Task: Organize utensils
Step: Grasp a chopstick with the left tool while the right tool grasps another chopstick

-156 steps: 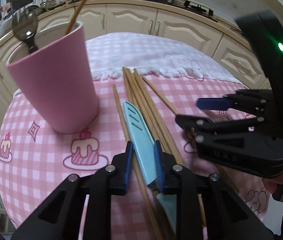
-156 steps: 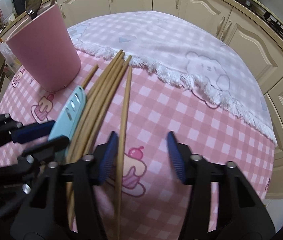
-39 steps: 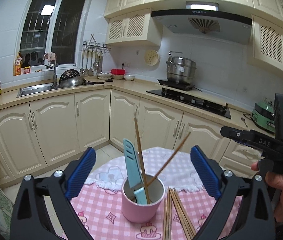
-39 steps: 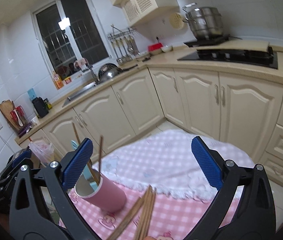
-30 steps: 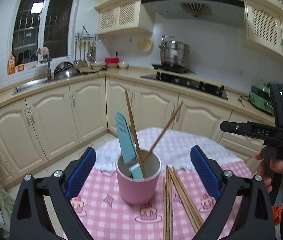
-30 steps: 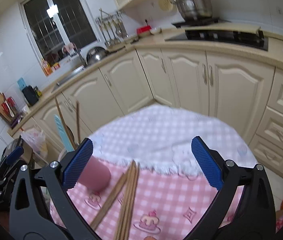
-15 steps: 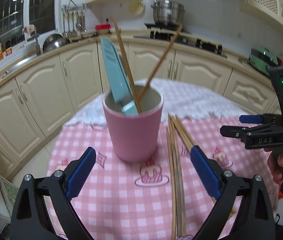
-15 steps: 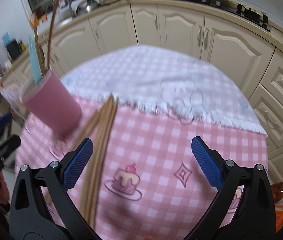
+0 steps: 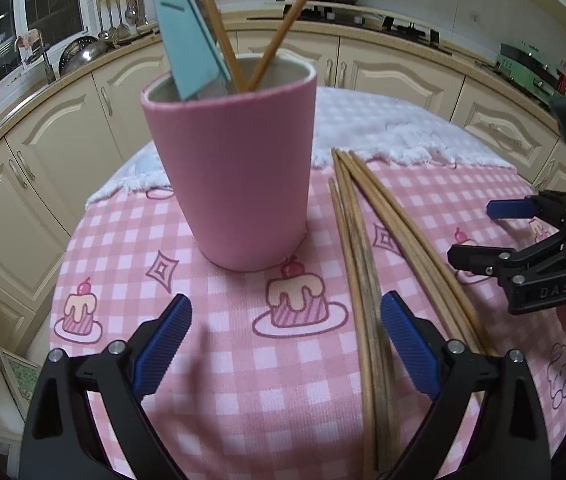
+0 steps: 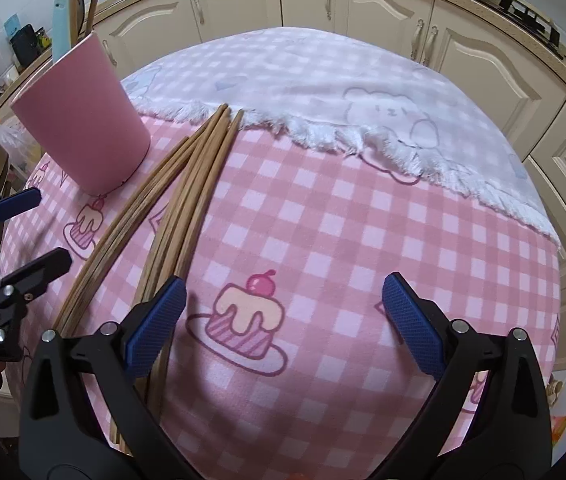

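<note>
Currently, table: a round top under a pink checked cloth (image 9: 211,364) printed with cakes is filling the space below both claws, with a white fringed cloth (image 10: 323,80) lying over its far half.
Cup: the pink cup (image 9: 235,176) is standing upright straight ahead of the left gripper (image 9: 286,340), holding a light blue knife sheath (image 9: 187,40) and two slanting chopsticks (image 9: 283,20); from the right gripper (image 10: 283,320) it is sitting ahead and well to the left.
Loose chopsticks: a wooden bundle (image 9: 367,264) is lying flat on the cloth just right of the cup, running under the left claw's right finger and passing the right claw's left finger (image 10: 155,320).
Left gripper: it is hovering spread wide, gripping nothing.
Right gripper: it is likewise spread wide and empty, over a printed cake.
</note>
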`<state>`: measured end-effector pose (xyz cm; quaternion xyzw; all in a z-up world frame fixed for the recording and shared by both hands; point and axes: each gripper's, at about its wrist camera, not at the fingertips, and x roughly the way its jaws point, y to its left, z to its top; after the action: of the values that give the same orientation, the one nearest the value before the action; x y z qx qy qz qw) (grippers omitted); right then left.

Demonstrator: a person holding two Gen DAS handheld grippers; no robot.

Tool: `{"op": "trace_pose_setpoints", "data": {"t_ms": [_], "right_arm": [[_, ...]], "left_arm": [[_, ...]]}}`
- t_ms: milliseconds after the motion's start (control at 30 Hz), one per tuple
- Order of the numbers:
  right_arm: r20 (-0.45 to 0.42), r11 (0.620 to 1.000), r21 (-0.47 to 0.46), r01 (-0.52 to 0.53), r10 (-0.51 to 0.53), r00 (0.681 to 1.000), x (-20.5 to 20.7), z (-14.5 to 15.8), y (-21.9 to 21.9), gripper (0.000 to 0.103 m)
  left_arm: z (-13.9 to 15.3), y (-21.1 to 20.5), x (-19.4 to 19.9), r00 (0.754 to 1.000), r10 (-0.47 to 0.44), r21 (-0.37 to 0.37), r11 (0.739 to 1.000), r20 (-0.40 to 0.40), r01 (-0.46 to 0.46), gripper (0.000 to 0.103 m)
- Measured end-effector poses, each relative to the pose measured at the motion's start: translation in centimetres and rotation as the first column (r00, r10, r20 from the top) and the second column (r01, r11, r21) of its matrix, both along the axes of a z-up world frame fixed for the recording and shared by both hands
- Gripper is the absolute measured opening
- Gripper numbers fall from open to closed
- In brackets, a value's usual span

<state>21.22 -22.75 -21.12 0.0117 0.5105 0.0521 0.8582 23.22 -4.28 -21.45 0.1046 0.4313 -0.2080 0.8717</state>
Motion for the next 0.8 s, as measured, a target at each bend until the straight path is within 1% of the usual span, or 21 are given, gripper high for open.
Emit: {"op": "trace_pose_setpoints", "data": {"t_ms": [67,200,300,500,567,633,700,733,800], "right_arm": [[0.001,1.000,-0.014,-0.004,0.004,1.000,0.1,-0.1,0.2,0.097],[-0.002,1.000,-0.019,-0.006,0.006,1.000,0.1,-0.1,0.4,0.097],[-0.002,1.000,-0.018,-0.012,0.012,1.000,0.3,0.0,0.6,0.097],[0.003,1.000,-0.003,-0.017,0.017,1.000,0.6,0.3,1.0,0.097],[0.007,1.000,0.003,-0.016,0.016,1.000,0.7,0.5,1.1,0.097],[-0.010,0.999,-0.026,-0.028,0.028,1.000,1.0,0.1,1.5,0.097],[-0.015,0.999,-0.013,-0.034,0.034,0.999,1.3,0.0,1.7,0.097],[-0.018,0.999,-0.015,-0.038,0.037,0.999,1.4,-0.1,1.8,0.097],[-0.023,0.998,-0.040,-0.050,0.049,0.999,1.8,-0.2,2.4,0.097]], "left_arm": [[-0.3,-0.2,0.1,1.000,-0.006,0.012,1.000,-0.007,0.007,0.093],[-1.0,-0.6,0.4,1.000,-0.008,0.063,0.998,-0.009,0.009,0.093],[-1.1,-0.4,0.7,1.000,-0.007,0.053,0.999,-0.015,0.008,0.093],[-1.0,-0.4,1.0,1.000,-0.016,0.063,0.998,-0.012,0.017,0.093],[-1.0,-0.5,1.0,1.000,-0.020,0.072,0.997,-0.007,0.021,0.093],[-1.1,-0.9,1.1,1.000,-0.024,0.084,0.996,-0.005,0.024,0.093],[-1.3,-1.1,1.2,1.000,-0.026,0.102,0.994,-0.006,0.027,0.093],[-1.4,-1.3,1.3,1.000,-0.028,0.110,0.994,-0.007,0.028,0.091],[-1.4,-1.7,1.4,0.999,-0.033,0.099,0.994,-0.016,0.035,0.082]]}}
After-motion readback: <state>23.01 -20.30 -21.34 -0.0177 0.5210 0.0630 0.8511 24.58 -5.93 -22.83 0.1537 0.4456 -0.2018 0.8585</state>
